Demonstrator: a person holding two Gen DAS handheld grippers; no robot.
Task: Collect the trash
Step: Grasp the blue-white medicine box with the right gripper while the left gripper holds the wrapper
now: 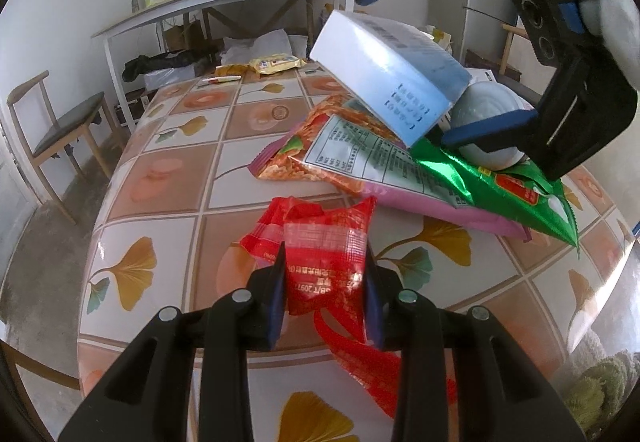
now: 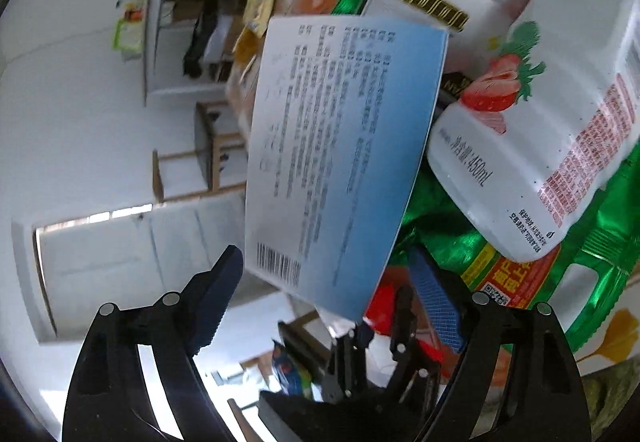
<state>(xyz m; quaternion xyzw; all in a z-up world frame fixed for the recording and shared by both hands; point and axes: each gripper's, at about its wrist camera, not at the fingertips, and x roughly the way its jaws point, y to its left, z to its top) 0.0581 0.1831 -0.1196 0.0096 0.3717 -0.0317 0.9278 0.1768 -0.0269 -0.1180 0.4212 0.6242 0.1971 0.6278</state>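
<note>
The left hand-held gripper [image 1: 325, 294] has matte black plastic arms with long slots, round silver pin heads at the pivots, and dark blue ridged pads [image 1: 276, 306]. The right hand-held gripper [image 2: 328, 294] is built alike: black slotted arms, silver pins, blue textured pads [image 2: 438, 308]. A white glove [image 1: 616, 22] covers the hand behind it.

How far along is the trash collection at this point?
Done: trash is piled together, with a green wrapper, noodle packet and strawberry drink bottle. In hand: the left gripper pinches a red wrapper; the right gripper stands open around a blue box. Left: a yellow packet across the table.
</note>
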